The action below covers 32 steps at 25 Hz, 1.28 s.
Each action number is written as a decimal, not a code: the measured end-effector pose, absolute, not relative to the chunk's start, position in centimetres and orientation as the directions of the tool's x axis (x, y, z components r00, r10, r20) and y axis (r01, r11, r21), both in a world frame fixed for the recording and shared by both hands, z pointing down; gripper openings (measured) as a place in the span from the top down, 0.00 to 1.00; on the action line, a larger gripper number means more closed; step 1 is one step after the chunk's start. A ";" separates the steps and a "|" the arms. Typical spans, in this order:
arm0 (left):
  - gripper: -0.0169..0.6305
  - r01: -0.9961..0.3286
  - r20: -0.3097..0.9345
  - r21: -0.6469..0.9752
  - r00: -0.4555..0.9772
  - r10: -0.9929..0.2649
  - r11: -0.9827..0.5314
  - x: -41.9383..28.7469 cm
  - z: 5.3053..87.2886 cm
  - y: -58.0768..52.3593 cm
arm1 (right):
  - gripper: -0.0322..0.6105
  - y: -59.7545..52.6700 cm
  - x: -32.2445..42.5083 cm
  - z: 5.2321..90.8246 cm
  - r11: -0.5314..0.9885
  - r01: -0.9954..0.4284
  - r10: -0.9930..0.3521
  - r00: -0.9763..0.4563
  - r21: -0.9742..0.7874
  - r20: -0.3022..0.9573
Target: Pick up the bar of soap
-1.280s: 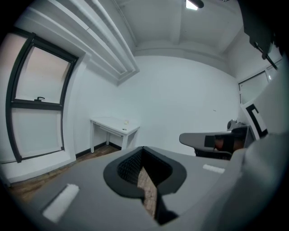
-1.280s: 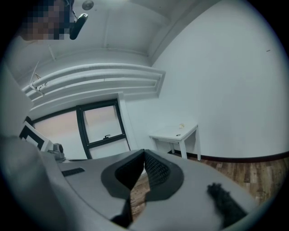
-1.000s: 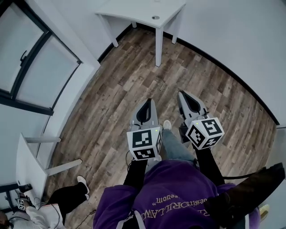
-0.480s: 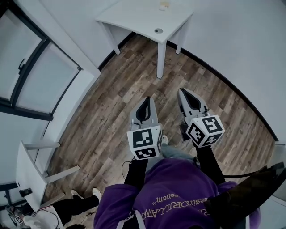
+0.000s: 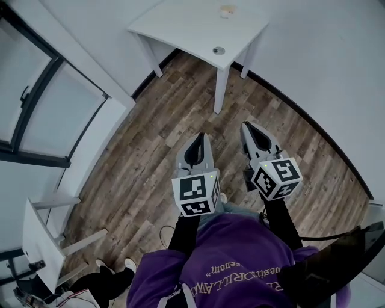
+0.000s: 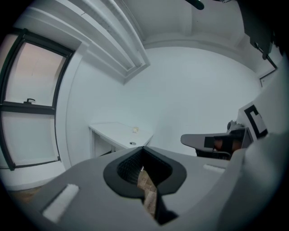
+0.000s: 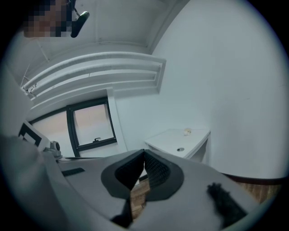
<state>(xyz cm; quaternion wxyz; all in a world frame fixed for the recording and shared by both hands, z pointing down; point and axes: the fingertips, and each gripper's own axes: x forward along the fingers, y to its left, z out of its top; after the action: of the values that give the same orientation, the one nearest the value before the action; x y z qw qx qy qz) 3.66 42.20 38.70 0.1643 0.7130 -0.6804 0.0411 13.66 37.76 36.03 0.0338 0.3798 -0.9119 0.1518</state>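
Observation:
The bar of soap (image 5: 227, 10) is a small pale lump near the far edge of a white table (image 5: 180, 27) at the top of the head view. It also shows small and distant in the left gripper view, soap (image 6: 135, 130), and in the right gripper view, soap (image 7: 187, 131). Both grippers are held side by side over the wooden floor, pointing at the table and well short of it. My left gripper (image 5: 201, 136) is shut with nothing in it. My right gripper (image 5: 246, 126) is shut and empty as well.
The table has a round cable hole (image 5: 218, 50) near its front corner and stands in a corner of white walls. A dark-framed window (image 5: 36, 102) runs along the left. Another white desk (image 5: 36, 231) and a second person's legs (image 5: 111, 277) are at lower left.
The table has drawn nearer and lower in the head view, and the soap has come into sight on it. Both grippers stay shut and level in front of the body.

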 end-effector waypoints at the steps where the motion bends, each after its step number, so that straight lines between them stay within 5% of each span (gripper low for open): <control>1: 0.96 -0.985 0.277 0.171 0.068 -0.958 -0.021 2.9 38.7 40.9 | 0.94 36.5 13.1 36.0 0.665 -0.702 -0.685 -0.709 -0.255 0.169; 16: 0.96 -0.985 0.283 0.162 0.100 -0.954 -0.055 -7.7 37.8 21.2 | 0.94 17.3 3.1 35.7 0.629 -0.735 -0.718 -0.674 -0.252 0.174; 32: 0.96 -0.977 0.338 0.180 0.174 -0.925 -0.118 -5.5 41.4 5.4 | 0.94 2.2 6.2 38.9 0.547 -0.800 -0.774 -0.596 -0.246 0.215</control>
<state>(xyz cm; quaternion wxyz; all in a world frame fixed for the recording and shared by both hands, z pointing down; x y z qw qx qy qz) -5.53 5.35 41.43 0.1820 0.7443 -0.6386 0.0711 6.17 2.17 38.86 0.0407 0.4478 -0.8786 0.1606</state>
